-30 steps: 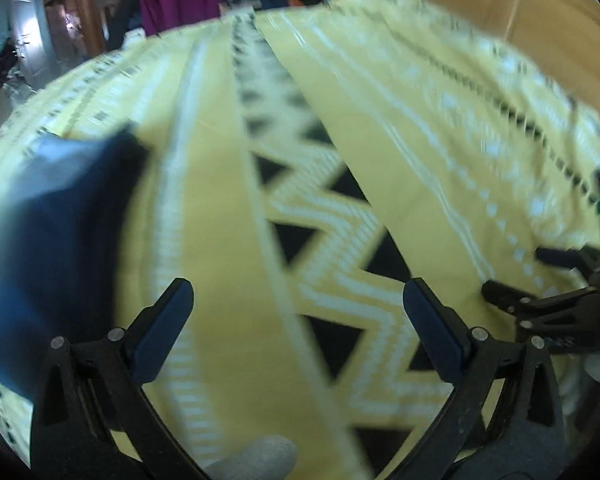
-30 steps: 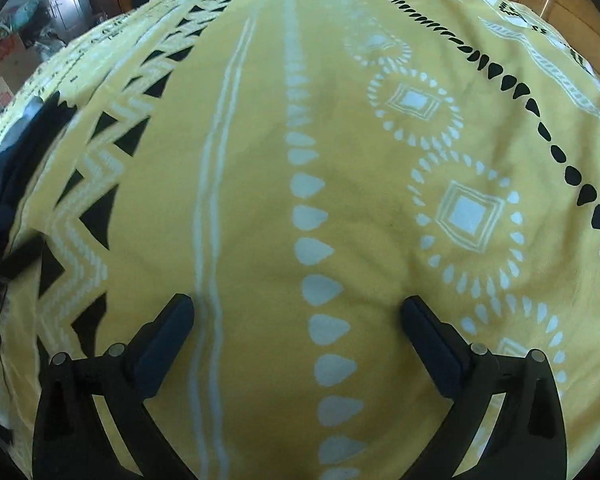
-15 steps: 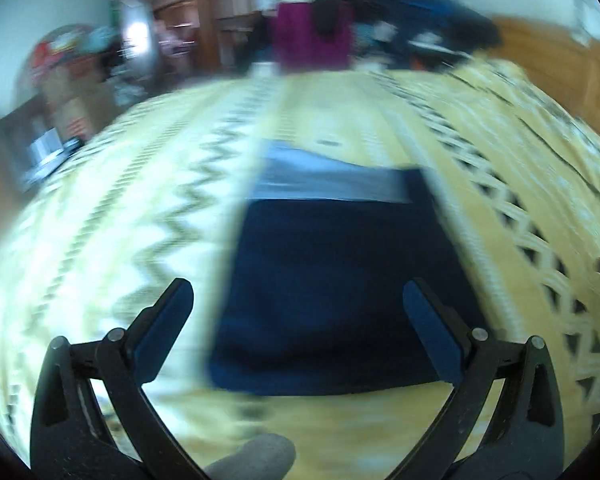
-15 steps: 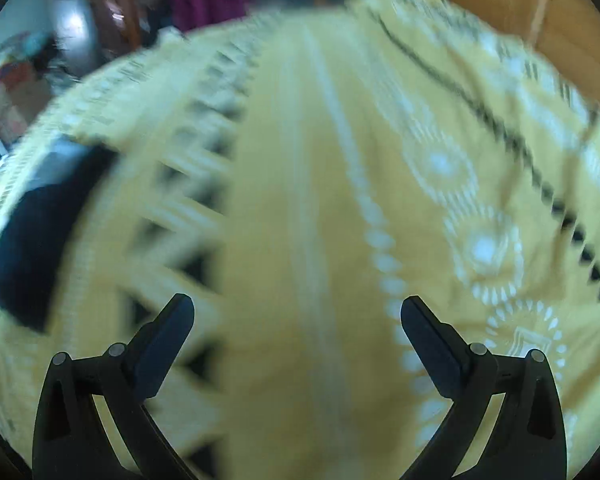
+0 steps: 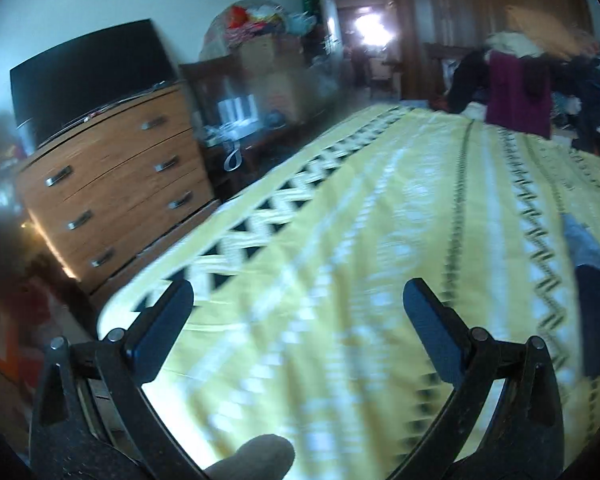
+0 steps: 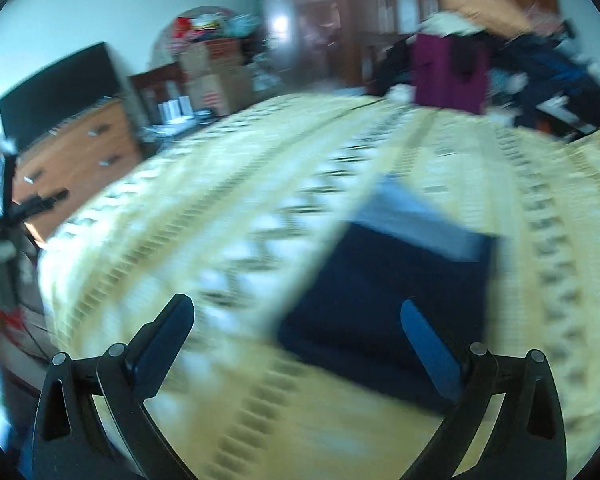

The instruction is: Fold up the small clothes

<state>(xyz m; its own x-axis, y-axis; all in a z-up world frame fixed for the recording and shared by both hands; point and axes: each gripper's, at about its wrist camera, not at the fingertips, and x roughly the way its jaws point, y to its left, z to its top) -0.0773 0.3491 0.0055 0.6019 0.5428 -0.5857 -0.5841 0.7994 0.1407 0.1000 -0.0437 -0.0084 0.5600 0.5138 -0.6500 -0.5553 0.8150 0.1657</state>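
both hand-held grippers, left (image 5: 296,304) and right (image 6: 296,320), gape empty; folded navy garment (image 6: 388,300) lies mid-bed, yellow bedspread (image 6: 220,240) bare to left edge.

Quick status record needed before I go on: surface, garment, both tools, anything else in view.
surface: bed with yellow patterned bedspread
garment: dark navy folded garment with a grey band at its far edge, lying flat on the bedspread
left tool: left tool open, empty, above bare bedspread; garment at right edge of its view
right tool: right tool open, empty, not touching the garment
background: wooden dresser, dark screen on it, clothes pile at the far end
image quality: motion blur in both views
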